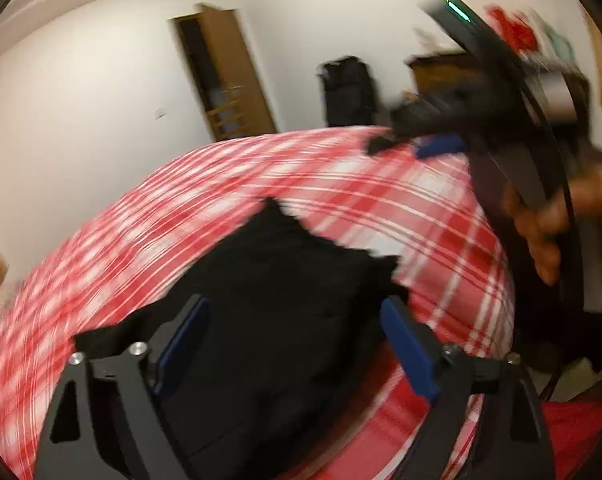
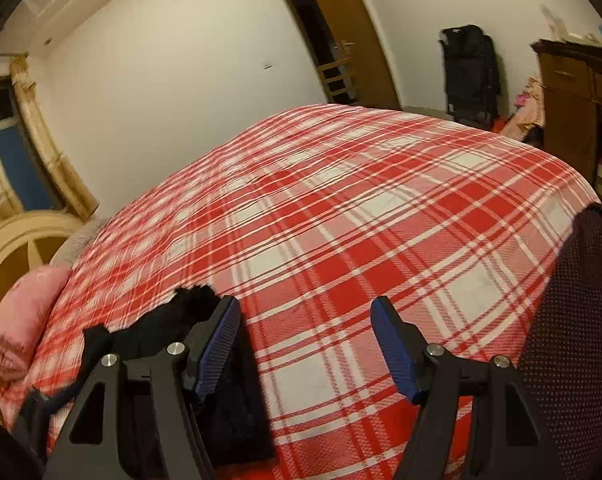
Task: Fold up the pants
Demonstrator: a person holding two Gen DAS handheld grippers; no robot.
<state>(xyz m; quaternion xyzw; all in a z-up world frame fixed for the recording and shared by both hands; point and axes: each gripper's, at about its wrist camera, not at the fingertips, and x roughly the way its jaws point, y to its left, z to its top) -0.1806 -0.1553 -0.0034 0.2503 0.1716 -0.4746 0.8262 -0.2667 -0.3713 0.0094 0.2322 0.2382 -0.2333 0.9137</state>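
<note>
Pants (image 1: 277, 300) on bedspread (image 2: 361, 220), between left tool (image 1: 297, 344) fingers, left of right tool (image 2: 305, 344)

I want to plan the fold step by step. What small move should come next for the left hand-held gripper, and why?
Probably lower the left hand-held gripper and close it on the black pants. Its jaws stand open with the bunched cloth lying between them on the plaid bedspread, ungrasped. The right hand-held gripper is also open, over bare bedspread beside the pants.

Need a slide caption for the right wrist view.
Open right gripper above a red plaid bedspread, black pants bunched beside its left finger.
</note>
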